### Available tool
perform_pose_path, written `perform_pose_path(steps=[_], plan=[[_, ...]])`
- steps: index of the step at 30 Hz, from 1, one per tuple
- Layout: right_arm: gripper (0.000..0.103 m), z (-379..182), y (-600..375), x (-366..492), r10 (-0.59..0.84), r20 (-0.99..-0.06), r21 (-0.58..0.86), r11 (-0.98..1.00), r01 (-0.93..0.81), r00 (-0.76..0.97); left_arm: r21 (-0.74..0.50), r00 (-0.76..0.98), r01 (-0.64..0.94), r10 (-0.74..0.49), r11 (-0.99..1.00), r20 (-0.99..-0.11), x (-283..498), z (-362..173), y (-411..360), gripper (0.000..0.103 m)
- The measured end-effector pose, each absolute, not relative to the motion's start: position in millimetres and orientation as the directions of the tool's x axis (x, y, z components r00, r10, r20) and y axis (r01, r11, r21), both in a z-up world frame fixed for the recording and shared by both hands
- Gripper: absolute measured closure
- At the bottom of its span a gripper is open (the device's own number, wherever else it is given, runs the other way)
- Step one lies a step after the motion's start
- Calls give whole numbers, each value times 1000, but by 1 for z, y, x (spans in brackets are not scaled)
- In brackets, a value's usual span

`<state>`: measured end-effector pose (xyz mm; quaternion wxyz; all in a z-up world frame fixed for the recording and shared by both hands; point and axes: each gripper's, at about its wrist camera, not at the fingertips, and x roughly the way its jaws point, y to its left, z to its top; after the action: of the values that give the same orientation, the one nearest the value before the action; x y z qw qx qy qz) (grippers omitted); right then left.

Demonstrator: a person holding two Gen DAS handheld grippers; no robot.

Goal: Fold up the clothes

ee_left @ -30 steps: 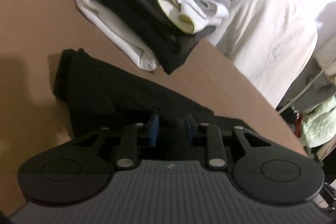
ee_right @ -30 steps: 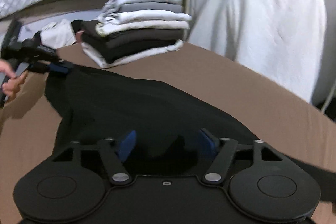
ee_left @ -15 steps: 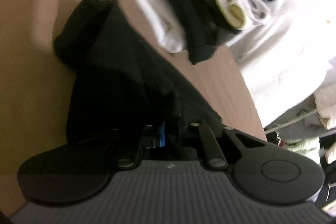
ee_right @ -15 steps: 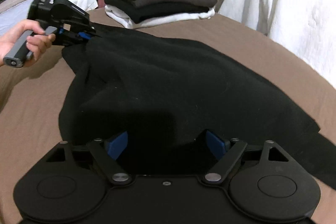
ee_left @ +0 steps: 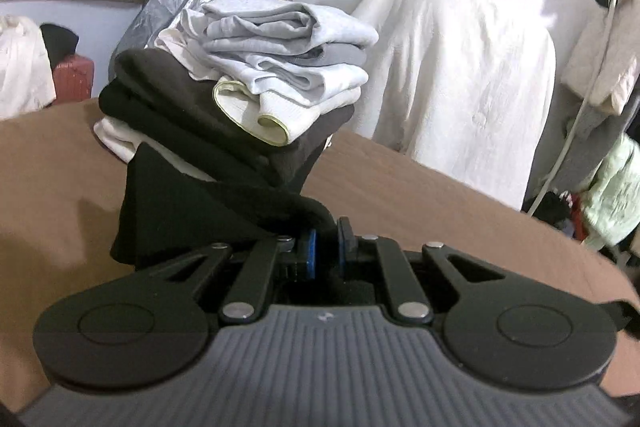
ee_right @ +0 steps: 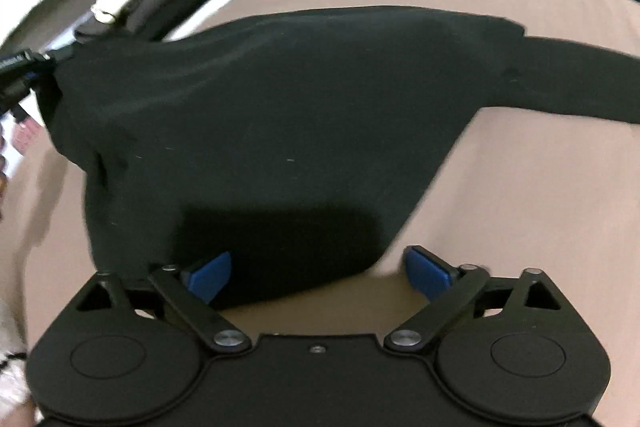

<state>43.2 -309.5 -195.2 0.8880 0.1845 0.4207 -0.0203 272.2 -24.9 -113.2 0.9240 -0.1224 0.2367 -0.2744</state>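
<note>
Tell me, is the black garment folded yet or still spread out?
Still spread out: the black garment lies mostly flat across the brown surface, one corner pinched in the left hand-held gripper.

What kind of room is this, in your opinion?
Probably a bedroom or a spare room at home used for laundry. A stack of folded clothes sits on a brown-covered surface, white sheets drape furniture by the wall, and more garments hang at the right.
</note>
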Motion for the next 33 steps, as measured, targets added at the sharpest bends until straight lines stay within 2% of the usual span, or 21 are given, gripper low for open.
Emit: perform_pose_path(steps=[2,3,6,7,10,14,18,20,22,27,29,30,31,33], plan=[[5,-198,-308,43,143,-703,346,924,160,697,-375,742,438,-564,817,-363,275,-114,-27,94],[13,-199,-307,43,155,-676,363,921,143,721,-370,747,432,-556,822,-363,276,-114,-27,94],[96,-195,-300,52,149,-629,297,953,59,763,-345,765,416,-529,841,-368,277,-117,-24,94],[97,-187,-303,53,139,-606,286,957,52,784,-343,770,411,-523,844,-365,277,-117,-22,94],[97,-130,-308,25,111,-400,277,961,5,910,-369,760,436,-555,821,-337,270,-109,-15,94],[97,-45,-325,-23,3,-243,229,972,54,970,-369,712,569,-665,735,-227,229,-71,-12,94],[97,3,-346,-66,-123,-142,143,979,144,982,-450,612,626,-759,637,-224,206,-57,-13,85],[98,6,-365,-72,-189,-151,128,970,209,970,-486,566,634,-789,601,-239,199,-60,-16,84],[98,-12,-382,-70,-227,-205,132,957,257,952,-525,505,630,-816,572,-282,192,-67,-20,76],[98,-59,-407,-72,-250,-364,234,908,348,897,-580,453,546,-796,604,-402,176,-91,-16,76],[98,-56,-405,-87,-242,-347,259,904,341,906,-572,478,515,-768,638,-427,172,-94,-3,76],[98,-55,-404,-95,-238,-338,271,902,336,911,-579,496,496,-758,647,-423,169,-96,6,71],[98,-55,-403,-101,-253,-330,266,899,347,909,-589,516,475,-750,653,-415,167,-98,15,61],[98,-65,-398,-102,-330,-342,216,884,415,880,-610,547,425,-727,668,-415,172,-106,28,55]])
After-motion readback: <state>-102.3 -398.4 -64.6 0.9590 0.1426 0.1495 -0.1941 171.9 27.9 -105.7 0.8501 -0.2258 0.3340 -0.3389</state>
